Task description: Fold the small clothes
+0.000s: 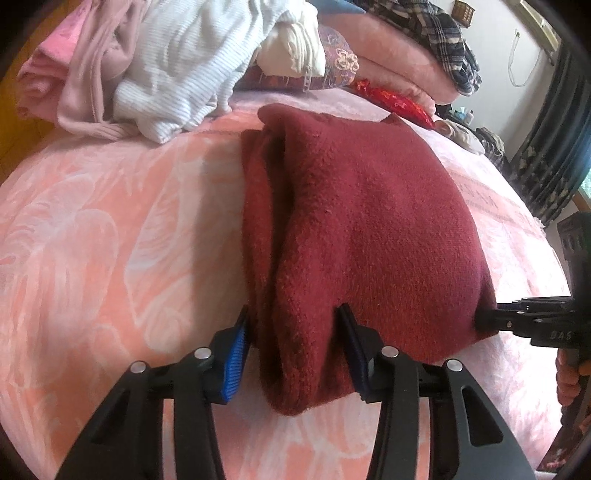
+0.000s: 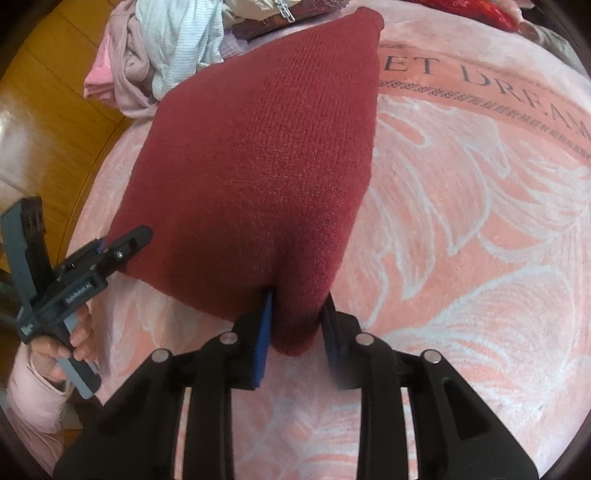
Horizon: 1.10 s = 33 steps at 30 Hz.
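Observation:
A dark red knitted garment (image 1: 362, 229) lies folded on the pink bed cover (image 1: 110, 240). My left gripper (image 1: 293, 350) is shut on its near left corner, where thick folded layers bunch between the blue pads. My right gripper (image 2: 297, 325) is shut on the garment's other near corner (image 2: 291, 332). The garment also fills the middle of the right wrist view (image 2: 258, 147). The right gripper shows at the right edge of the left wrist view (image 1: 491, 317). The left gripper shows at the left of the right wrist view (image 2: 122, 243).
A heap of pink, white and cream clothes (image 1: 147, 66) lies at the far left of the bed. A plaid garment (image 1: 443, 33) and a red item (image 1: 399, 101) lie at the back. The wooden floor (image 2: 44, 122) shows beyond the bed's left edge.

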### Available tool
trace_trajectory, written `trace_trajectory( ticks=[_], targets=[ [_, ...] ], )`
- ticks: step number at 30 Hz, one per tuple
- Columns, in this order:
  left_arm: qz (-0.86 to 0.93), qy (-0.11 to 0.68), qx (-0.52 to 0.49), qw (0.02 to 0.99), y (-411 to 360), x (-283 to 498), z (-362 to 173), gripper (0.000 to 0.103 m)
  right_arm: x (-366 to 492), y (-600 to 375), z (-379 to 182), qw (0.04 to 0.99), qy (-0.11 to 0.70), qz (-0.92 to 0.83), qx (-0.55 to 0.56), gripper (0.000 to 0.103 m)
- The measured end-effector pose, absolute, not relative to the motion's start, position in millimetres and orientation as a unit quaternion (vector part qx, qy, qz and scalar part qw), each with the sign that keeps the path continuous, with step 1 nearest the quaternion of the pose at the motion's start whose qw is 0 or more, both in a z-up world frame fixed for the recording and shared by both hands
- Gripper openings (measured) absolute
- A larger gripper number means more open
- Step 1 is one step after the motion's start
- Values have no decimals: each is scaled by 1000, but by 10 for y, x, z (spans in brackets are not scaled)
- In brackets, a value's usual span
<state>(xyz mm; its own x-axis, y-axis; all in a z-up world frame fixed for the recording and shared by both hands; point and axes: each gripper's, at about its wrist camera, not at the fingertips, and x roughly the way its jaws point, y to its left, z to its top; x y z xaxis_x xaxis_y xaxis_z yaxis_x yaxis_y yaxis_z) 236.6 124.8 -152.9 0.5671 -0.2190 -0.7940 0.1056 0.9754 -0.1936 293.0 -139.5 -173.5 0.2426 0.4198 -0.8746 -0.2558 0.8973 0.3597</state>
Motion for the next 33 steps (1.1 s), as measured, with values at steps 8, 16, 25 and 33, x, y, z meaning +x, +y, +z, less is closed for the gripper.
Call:
trace_trajectory(
  ticks=[8, 16, 25, 33],
  targets=[
    [-79, 441, -49, 893, 1210, 2297, -1463, 50, 3088, -1471, -1556, 795, 559, 217, 95, 48],
    [-81, 425, -27, 901, 1173, 2273, -1418, 55, 3283, -1406, -1477, 805, 544, 212, 104, 55],
    [-88, 410, -20, 908, 1112, 2263, -1345, 56, 3421, -1367, -1500, 808, 546, 201, 97, 58],
    [-84, 406, -32, 909, 1097, 2467, -1329, 69, 3472, -1319, -1560, 808, 548, 197, 88, 68]
  ],
)
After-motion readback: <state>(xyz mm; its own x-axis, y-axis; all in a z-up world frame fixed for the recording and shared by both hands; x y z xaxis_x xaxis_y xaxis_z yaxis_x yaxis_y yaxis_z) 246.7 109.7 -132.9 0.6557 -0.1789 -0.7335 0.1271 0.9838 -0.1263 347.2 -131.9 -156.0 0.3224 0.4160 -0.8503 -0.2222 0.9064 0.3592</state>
